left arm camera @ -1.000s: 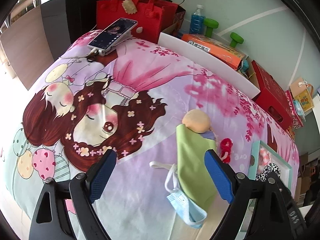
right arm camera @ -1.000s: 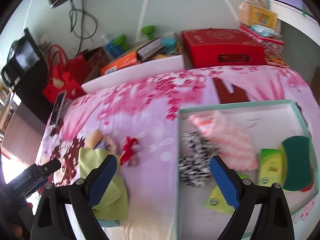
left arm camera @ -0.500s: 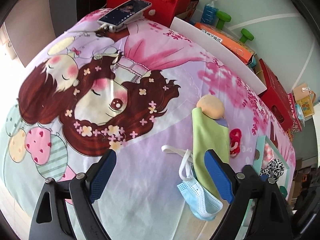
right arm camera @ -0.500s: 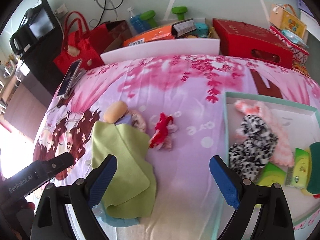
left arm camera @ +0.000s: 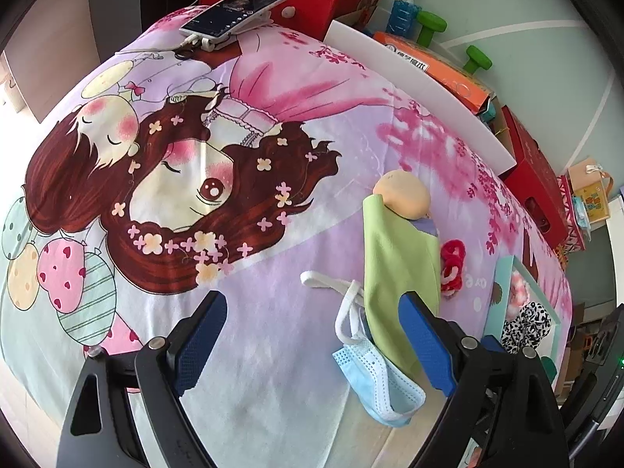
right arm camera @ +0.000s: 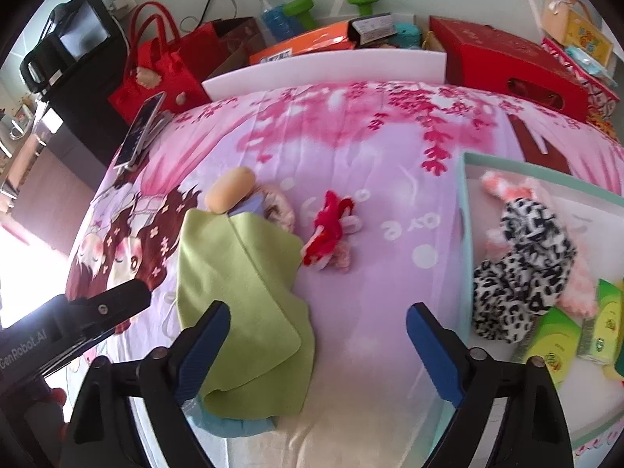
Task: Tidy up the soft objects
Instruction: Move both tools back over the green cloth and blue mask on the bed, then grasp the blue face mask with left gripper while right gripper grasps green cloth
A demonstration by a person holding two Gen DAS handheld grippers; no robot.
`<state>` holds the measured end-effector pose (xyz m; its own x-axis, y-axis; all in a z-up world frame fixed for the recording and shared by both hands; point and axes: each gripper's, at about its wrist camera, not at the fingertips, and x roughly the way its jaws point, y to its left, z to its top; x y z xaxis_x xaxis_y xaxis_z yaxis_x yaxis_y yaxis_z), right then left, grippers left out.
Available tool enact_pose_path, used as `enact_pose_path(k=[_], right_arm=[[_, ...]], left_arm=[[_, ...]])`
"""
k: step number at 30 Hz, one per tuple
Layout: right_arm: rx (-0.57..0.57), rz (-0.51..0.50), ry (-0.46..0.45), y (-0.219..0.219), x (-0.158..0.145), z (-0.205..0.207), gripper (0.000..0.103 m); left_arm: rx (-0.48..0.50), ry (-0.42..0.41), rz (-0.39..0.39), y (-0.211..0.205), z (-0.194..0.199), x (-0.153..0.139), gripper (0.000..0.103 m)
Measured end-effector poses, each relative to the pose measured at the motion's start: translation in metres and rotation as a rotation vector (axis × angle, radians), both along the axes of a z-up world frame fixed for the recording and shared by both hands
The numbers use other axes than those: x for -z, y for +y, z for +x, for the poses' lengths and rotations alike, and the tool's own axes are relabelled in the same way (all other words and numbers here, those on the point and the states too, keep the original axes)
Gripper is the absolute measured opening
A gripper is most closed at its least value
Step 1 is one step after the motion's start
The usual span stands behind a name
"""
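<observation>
Presently both tools hang above the printed bedsheet [left arm camera: 273,323] with nothing between their pads. The left gripper [left arm camera: 312,347] stands spread wide; its right pad sits in front of the lower end of the green cloth [left arm camera: 394,269], and contact cannot be judged. The blue face mask [left arm camera: 378,386] lies under that cloth's near end, just inside the right pad, its white straps trailing into the gap between the pads. Ahead and to the right of this gripper, a tan plush ball [left arm camera: 403,195] rests at the cloth's far end.

The right gripper [right arm camera: 318,345] is likewise spread wide. Its left pad overlaps the green cloth [right arm camera: 241,284] in view. Ahead, roughly on the centre line, the red-and-white soft toy [right arm camera: 329,230] lies just beside the cloth's right edge. Right of the right pad, the teal-rimmed tray [right arm camera: 466,241] holds the black-and-white spotted plush [right arm camera: 518,269], a pink fluffy item [right arm camera: 503,187] and green packets [right arm camera: 553,335].
</observation>
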<state>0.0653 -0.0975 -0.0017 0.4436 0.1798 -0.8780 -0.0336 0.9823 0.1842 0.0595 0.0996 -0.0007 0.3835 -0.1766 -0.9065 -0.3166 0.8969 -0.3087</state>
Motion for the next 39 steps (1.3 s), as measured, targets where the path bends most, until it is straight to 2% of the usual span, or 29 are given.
enact_pose_path(k=[2,7,12,18,32,34,39], right_arm=[[-0.012,0.009,0.01,0.002,0.003,0.001,0.086],[-0.02,-0.001,0.023,0.001,0.006,-0.002,0.071],[-0.033,-0.007,0.028,-0.001,0.005,-0.011,0.069],[-0.009,-0.02,0.012,-0.01,-0.006,-0.023,0.061],[0.09,-0.008,0.003,-0.041,-0.018,-0.042,0.061],[0.101,-0.006,0.007,-0.045,-0.017,-0.042,0.061],[0.111,-0.006,0.01,-0.048,-0.015,-0.04,0.061]], left_arm=[[0.004,-0.001,-0.009,-0.001,0.0,0.0,0.09],[0.015,-0.02,-0.008,-0.006,-0.006,-0.006,0.09],[0.029,-0.013,-0.018,-0.01,-0.014,-0.004,0.09],[0.037,-0.022,-0.021,-0.01,-0.028,-0.006,0.09],[0.156,-0.05,-0.041,-0.04,-0.045,-0.011,0.09],[0.179,-0.048,-0.072,-0.045,-0.044,-0.009,0.088],[0.21,-0.041,-0.097,-0.054,-0.043,-0.004,0.069]])
